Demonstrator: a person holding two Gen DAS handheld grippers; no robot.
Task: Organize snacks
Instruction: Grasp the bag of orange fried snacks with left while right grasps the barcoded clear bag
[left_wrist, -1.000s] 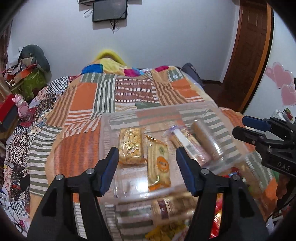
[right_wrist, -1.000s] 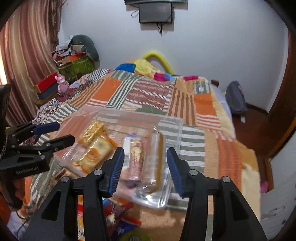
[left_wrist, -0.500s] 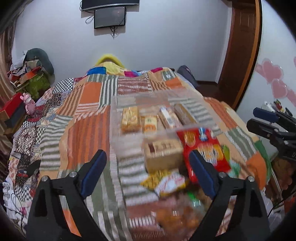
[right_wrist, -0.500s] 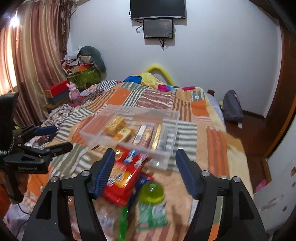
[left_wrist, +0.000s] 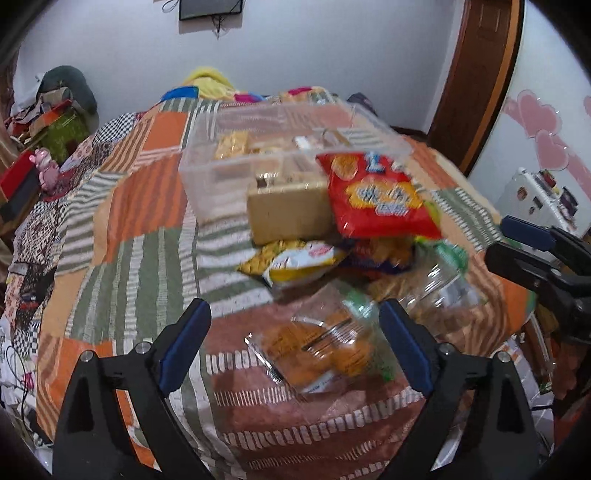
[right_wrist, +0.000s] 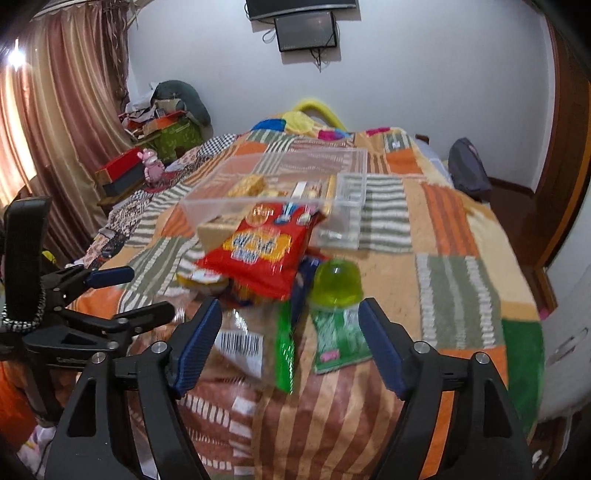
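A clear plastic bin (left_wrist: 207, 162) (right_wrist: 347, 177) holding several snack packs sits on the patchwork bed. In front of it lies a pile: a red snack bag (left_wrist: 376, 195) (right_wrist: 258, 251), a tan box (left_wrist: 288, 210), a yellow-white packet (left_wrist: 295, 262), a clear pack of orange snacks (left_wrist: 317, 350), and a green-capped jar (right_wrist: 336, 280) on a green packet (right_wrist: 340, 339). My left gripper (left_wrist: 295, 343) is open and empty above the orange pack. My right gripper (right_wrist: 290, 343) is open and empty above the near end of the pile.
The bedspread (left_wrist: 140, 206) stretches free to the left of the pile. A cluttered side area with a red box (right_wrist: 122, 170) and pink toy (right_wrist: 151, 166) lies left of the bed. A door (left_wrist: 480, 74) stands at the right.
Both grippers have pulled back from the bin toward the near end of the bed and opened wider. The snack pile in front of the bin has come into view.
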